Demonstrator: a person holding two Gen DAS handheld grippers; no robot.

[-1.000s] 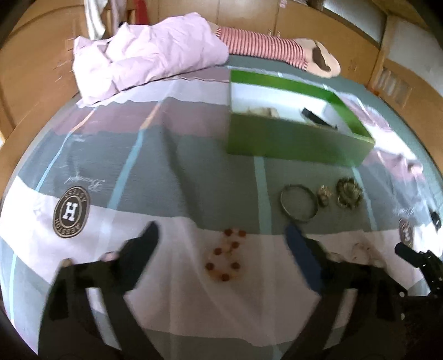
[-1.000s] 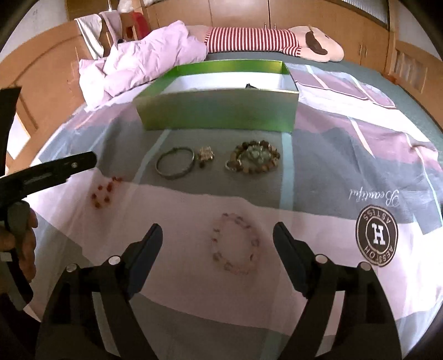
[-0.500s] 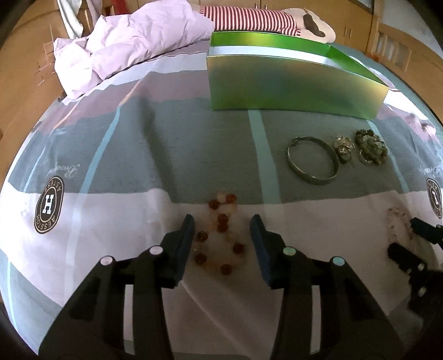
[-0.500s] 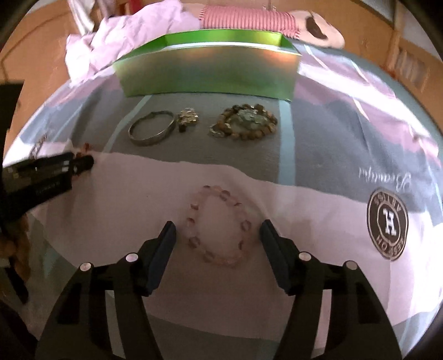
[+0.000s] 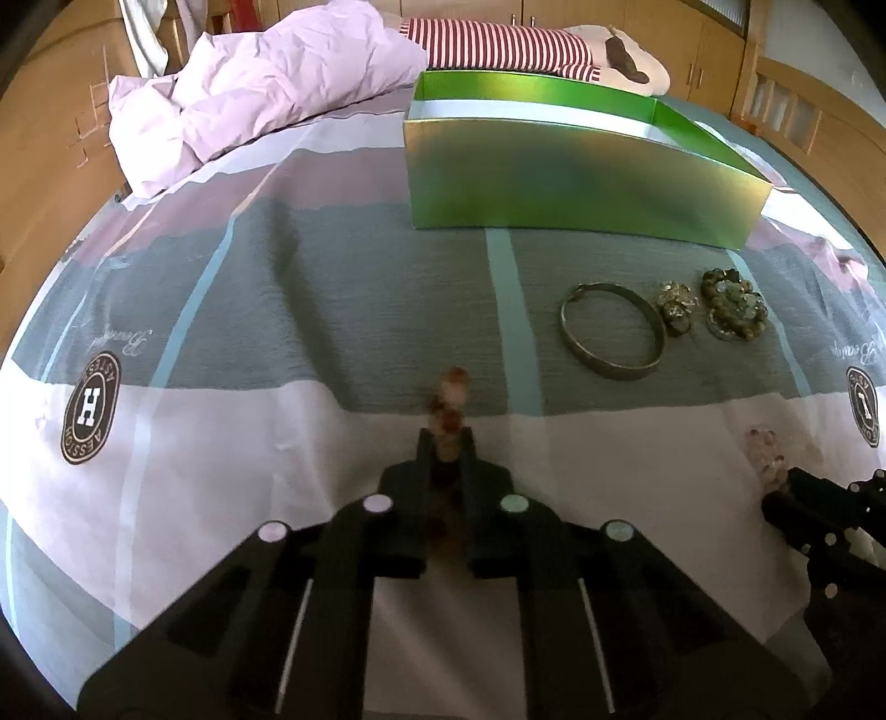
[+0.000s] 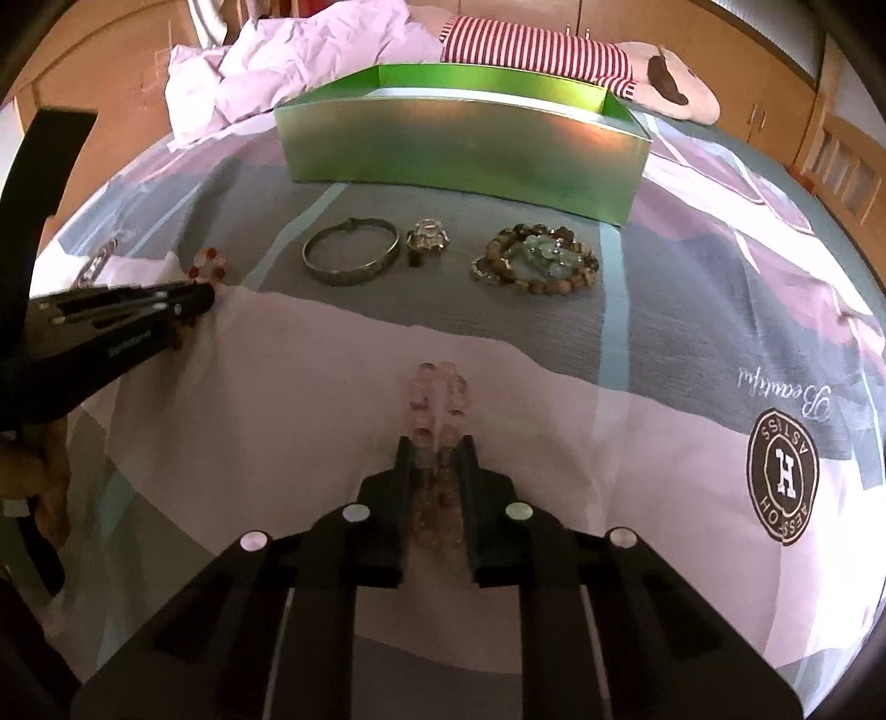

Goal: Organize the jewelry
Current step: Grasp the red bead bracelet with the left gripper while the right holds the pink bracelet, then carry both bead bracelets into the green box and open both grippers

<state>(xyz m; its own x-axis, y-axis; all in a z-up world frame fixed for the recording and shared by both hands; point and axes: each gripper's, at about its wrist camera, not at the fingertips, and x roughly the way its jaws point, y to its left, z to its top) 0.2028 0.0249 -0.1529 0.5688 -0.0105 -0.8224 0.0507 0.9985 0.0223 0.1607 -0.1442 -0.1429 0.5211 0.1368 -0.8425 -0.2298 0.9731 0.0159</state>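
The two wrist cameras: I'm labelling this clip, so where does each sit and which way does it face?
Left wrist: on the left gripper, looking forward and down at the red bead bracelet it pinches.
Right wrist: on the right gripper, likewise over the pink bead bracelet; a hand shows at left.
Shared: green box, bangle, bedspread.

bed [image 5: 332, 288]: striped sheet | wooden cabinets [image 6: 720, 33] | daylight

Four bracelets [image 6: 351, 250], one brooch [image 6: 426, 238], one green box [image 6: 465, 147], two claws [image 6: 437, 443].

Glossy green box [image 5: 565, 183], dull metal bangle [image 5: 612, 330], matt cloth bedsheet [image 5: 332, 288].
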